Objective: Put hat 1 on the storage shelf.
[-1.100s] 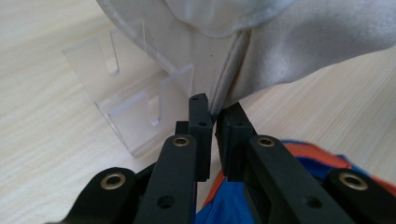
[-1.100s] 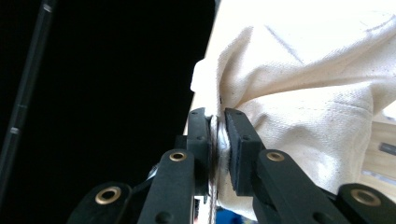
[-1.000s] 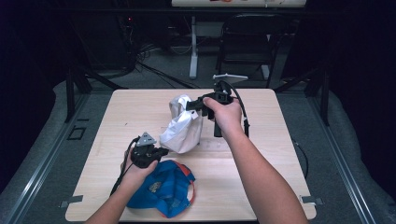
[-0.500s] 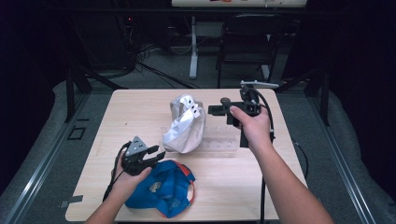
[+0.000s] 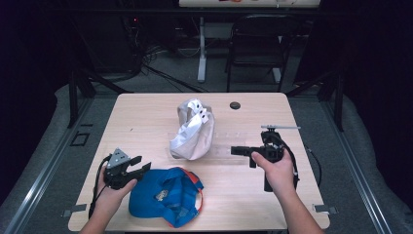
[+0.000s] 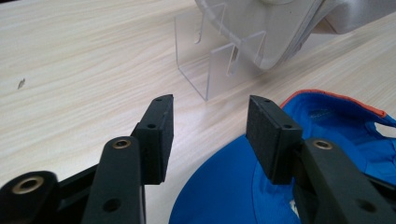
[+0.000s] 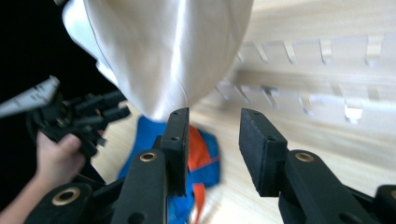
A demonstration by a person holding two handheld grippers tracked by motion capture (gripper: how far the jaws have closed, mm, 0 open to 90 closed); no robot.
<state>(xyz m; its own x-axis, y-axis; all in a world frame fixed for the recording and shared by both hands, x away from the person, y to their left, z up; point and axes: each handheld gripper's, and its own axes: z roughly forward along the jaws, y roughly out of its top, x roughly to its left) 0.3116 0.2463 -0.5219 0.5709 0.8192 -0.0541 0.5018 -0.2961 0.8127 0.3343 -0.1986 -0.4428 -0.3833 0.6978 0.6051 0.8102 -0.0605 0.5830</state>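
While both grippers hover above the wooden worktop (image 5: 146, 122), neither holds anything. Left gripper (image 5: 139, 168), seen in the high view at the near left of the worktop, has its jaws parted to a moderate gap after just opening; in the left gripper view (image 6: 209, 133) bare wood and the edge of the blue cap (image 6: 233, 196) lie beyond the pads, with nothing pressed between them. Blue cap (image 5: 165, 197), trimmed in orange, lies flat near the front edge, just beside the left gripper's jaws. Right gripper (image 5: 238, 151), at the near right, points toward the centre of the worktop; its jaws have likewise just been opening and stand apart with nothing between them, as the right gripper view (image 7: 212, 140) shows. White cap (image 5: 192, 129) sits propped on a clear acrylic rack (image 5: 229, 146) at the middle of the worktop, apart from both grippers. In the left gripper view the rack's transparent slots (image 6: 210, 65) carry the white cap's brim (image 6: 271, 32). Small dark disc (image 5: 235, 105) rests near the far edge.
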